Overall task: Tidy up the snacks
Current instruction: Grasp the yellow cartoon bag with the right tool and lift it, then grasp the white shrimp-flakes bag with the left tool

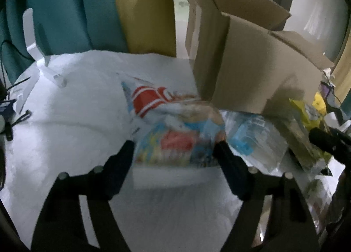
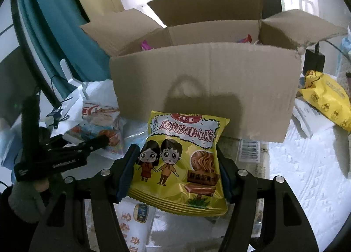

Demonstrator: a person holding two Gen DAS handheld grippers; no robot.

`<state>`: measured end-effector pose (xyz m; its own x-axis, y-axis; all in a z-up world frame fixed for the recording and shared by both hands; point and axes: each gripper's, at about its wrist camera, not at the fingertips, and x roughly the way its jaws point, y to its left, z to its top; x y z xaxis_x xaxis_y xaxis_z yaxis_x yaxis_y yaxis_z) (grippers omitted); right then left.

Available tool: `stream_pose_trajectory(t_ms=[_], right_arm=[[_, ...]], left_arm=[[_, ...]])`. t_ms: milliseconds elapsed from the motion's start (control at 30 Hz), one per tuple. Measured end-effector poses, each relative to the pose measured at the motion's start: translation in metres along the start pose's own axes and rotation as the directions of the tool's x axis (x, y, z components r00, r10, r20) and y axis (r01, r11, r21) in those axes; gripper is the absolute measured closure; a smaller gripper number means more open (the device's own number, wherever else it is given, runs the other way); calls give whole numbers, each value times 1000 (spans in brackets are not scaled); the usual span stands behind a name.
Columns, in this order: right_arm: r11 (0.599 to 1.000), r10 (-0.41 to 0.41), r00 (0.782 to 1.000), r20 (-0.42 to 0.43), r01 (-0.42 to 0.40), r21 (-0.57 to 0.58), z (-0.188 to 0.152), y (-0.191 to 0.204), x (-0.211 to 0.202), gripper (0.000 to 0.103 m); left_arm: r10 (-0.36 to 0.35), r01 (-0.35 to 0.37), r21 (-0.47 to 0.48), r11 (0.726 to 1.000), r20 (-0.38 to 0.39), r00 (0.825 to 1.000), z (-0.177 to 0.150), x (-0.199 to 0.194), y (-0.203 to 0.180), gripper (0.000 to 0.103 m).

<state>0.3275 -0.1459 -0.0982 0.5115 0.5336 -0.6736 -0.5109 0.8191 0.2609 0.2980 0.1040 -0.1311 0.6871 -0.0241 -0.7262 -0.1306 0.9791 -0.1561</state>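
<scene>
**Two snack bags gripped in front of an open carton**

Left wrist view: the left gripper [image 1: 175, 149] has its black fingers [image 1: 124, 155] closed against both sides of a blurred, pale blue and red plastic snack bag [image 1: 175, 129], held just above the white textured cloth [image 1: 65, 131]. The print on this bag is too smeared to read. The brown open-flapped cardboard box [image 1: 248, 70] stands just behind and to the right, and a clear wrapper with a light blue label [image 1: 252, 142] lies beside the bag. A teal curtain [image 1: 65, 10] hangs behind.

Right wrist view: the right gripper [image 2: 177, 164] pinches a yellow crinkled snack packet [image 2: 182, 164] between its fingers, directly before the box wall. Its lettering reads 干吃面 and 皮皮庆掌心脆, above two cartoon children and a noodle picture. Only this view shows inside the box, where pink wrappers [image 2: 145, 44] peek out, a yellow printed bag [image 2: 326, 96] at right, and a barcode label [image 2: 249, 146] beneath the box.
</scene>
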Motion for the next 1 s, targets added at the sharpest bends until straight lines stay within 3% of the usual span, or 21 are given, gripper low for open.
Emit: stream_pose_trajectory(t_ms=[133,300,367,467,567,733,900,1000], right_arm=[[1000,4,1000,18,-3,-19,0,9,-10,35],[999,4,999,38,-2,-39,-1,18,-25,35],[999,4,999,51,-2,-46,0,22,-32,35],[998,4,998,68,0,-57,0,28,-40,35],[998,2,997,74,3,-65,-1,32,-46,35],[998,-3,997,73,8,-64,-5,31,-51,35],[999,-2,998,68,5,-45,-3,26,-46,35],[999,5,998,67,-3,-44,-1,25,-42,35]], left_arm=[[-3,3,6,1000,22,1000,-5,-18,-1,30],[-8,7,14,1000,50,999,-9,-41,2,41],[-6,5,22,1000,63,998,-12,-51,3,51],[-3,1,30,1000,86,996,-14,-60,3,59],[-18,18,-8,1000,68,998,-14,-60,9,59],[-28,30,-53,998,42,999,-17,-63,16,54],[-9,11,-34,999,67,998,-11,-68,20,30],[-21,24,-52,998,59,998,-3,-60,22,24]])
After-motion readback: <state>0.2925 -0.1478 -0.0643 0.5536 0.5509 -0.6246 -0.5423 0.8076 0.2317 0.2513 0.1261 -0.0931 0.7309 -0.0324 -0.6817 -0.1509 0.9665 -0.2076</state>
